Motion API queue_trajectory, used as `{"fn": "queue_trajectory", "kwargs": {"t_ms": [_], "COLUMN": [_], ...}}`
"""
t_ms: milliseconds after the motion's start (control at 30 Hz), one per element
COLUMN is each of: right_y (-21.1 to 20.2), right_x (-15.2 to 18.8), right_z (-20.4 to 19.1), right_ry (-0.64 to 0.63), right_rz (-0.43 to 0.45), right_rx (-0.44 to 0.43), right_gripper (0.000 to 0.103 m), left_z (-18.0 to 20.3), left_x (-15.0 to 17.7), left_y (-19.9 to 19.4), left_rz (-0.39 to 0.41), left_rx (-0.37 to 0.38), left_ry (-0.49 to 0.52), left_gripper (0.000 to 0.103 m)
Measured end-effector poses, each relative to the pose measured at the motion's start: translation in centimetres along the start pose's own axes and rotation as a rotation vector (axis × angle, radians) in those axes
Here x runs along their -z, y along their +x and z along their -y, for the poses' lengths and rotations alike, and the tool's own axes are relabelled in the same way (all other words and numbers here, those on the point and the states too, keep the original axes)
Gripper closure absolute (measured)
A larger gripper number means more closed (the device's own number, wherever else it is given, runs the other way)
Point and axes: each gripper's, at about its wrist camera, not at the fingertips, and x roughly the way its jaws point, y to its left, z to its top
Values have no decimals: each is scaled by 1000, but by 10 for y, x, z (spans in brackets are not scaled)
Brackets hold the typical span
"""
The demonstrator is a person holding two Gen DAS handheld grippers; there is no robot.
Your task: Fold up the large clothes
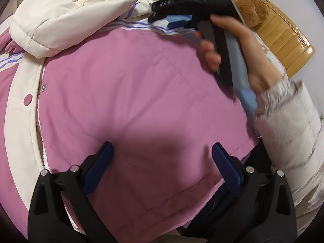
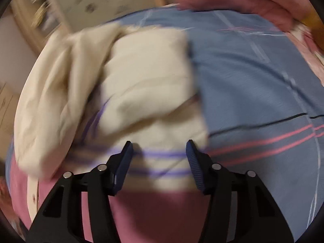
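While our left tool (image 1: 162, 158) hangs spread wide over the pink back of the jacket (image 1: 131, 101), nothing sits between its fingers. Our right tool (image 2: 160, 154) is also apart and empty, hovering above the purple stripes near the jacket's cream hem. We see the jacket lying flat on the bed (image 2: 253, 85), with a cream sleeve (image 1: 66, 14) already thrown across its upper part.

We judge the risks as follows. The padded cloth is thick and slippery, so a shallow pinch could catch only the outer layer and let the rest sag out of the fold. The loose sleeve could slide off as soon as we lift an edge, undoing that fold. Our two tools are well apart along the jacket; if we lift unevenly, the fold line will run crooked. The right view is blurred, so we cannot tell exactly where the hem edge lies, and closing there might miss it
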Motion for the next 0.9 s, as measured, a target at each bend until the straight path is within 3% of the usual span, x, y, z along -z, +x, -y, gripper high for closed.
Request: {"fn": "queue_trajectory", "kwargs": {"t_ms": [100, 200, 300, 367, 467, 633, 733, 800, 900], "right_y": [-31, -39, -15, 4, 17, 7, -9, -19, -16], "right_x": [10, 29, 39, 40, 28, 16, 31, 44, 48], "right_z": [-17, -47, -71, -71, -54, -35, -51, -62, -72], "right_ry": [-59, -179, -267, -254, -160, -45, -120, -183, -236], "right_rz": [38, -8, -115, -148, -124, -46, -47, -47, -54], "right_rx": [-119, -168, -148, -123, -139, -37, -104, -142, -130], "right_gripper": [48, 48, 48, 48, 47, 47, 46, 38, 35], "left_z": [1, 0, -1, -3, -4, 7, 0, -2, -2], "left_x": [0, -6, -9, -9, -5, -1, 2, 6, 6], "left_y": [-12, -21, -11, -2, 4, 7, 7, 8, 10], "left_rz": [15, 56, 31, 8, 2, 5, 12, 14, 15], "left_rx": [34, 59, 32, 32, 20, 6, 17, 17, 13], "left_ry": [-23, -26, -32, -47, -20, 12, 8, 4, 8], "left_gripper": [4, 4, 4, 4, 4, 4, 4, 4, 3]}}
